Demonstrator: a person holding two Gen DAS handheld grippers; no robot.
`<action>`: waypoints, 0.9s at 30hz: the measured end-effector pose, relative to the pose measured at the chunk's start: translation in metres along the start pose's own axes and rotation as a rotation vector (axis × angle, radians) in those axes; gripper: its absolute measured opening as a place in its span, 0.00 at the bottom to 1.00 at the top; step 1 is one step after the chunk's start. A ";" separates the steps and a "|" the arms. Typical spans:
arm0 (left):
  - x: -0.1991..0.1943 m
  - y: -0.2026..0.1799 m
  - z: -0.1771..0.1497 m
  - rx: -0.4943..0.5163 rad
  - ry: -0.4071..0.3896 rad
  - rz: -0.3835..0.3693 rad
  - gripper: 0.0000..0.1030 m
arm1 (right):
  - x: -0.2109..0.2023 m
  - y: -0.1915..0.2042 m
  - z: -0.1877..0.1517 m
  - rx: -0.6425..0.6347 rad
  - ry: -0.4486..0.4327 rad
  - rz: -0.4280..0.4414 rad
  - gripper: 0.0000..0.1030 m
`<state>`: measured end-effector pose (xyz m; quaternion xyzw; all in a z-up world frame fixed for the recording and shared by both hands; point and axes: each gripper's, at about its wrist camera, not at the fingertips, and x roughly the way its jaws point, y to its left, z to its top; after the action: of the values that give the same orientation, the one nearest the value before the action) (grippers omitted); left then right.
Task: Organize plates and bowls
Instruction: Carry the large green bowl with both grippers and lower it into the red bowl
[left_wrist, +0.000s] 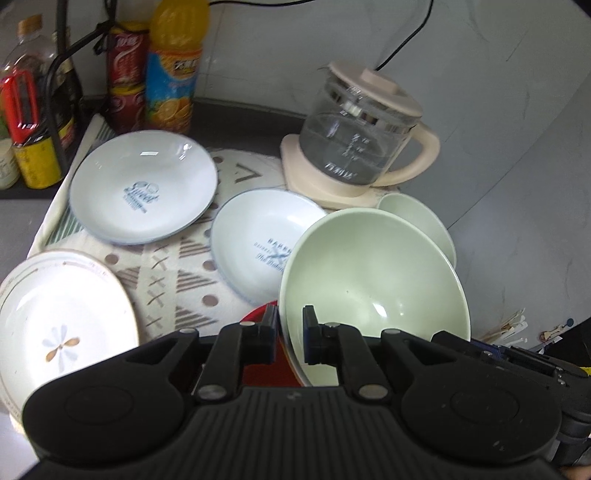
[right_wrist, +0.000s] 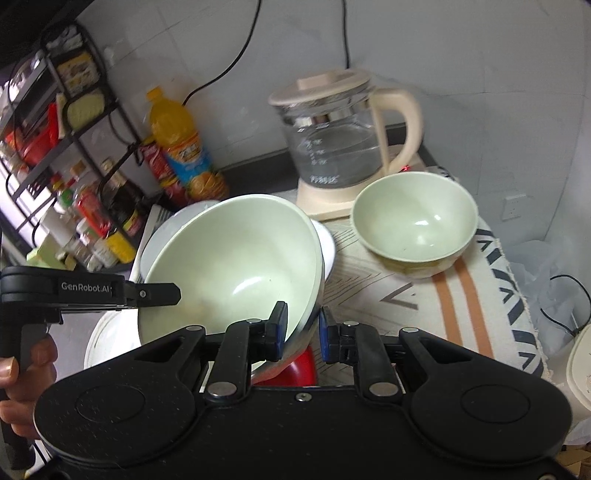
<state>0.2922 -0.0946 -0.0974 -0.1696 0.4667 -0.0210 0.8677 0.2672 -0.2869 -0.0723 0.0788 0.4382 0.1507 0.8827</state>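
Right wrist: tilted green bowl (right_wrist: 236, 258) between tongs (right_wrist: 303, 330).

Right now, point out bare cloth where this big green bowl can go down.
Striped cloth in front of the small green bowl is bare. Another patch lies between the flower plate and Sweet plate. Crowded around the kettle and bottles.
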 end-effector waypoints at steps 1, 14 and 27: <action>0.000 0.002 -0.002 -0.005 0.006 0.005 0.09 | 0.001 0.002 -0.001 -0.004 0.008 0.003 0.17; 0.009 0.023 -0.021 -0.025 0.079 0.040 0.10 | 0.015 0.020 -0.013 -0.061 0.091 0.028 0.18; 0.030 0.030 -0.033 -0.018 0.177 0.050 0.10 | 0.029 0.019 -0.025 -0.023 0.162 0.000 0.18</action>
<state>0.2783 -0.0818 -0.1478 -0.1632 0.5460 -0.0097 0.8217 0.2599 -0.2592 -0.1042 0.0564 0.5064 0.1614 0.8451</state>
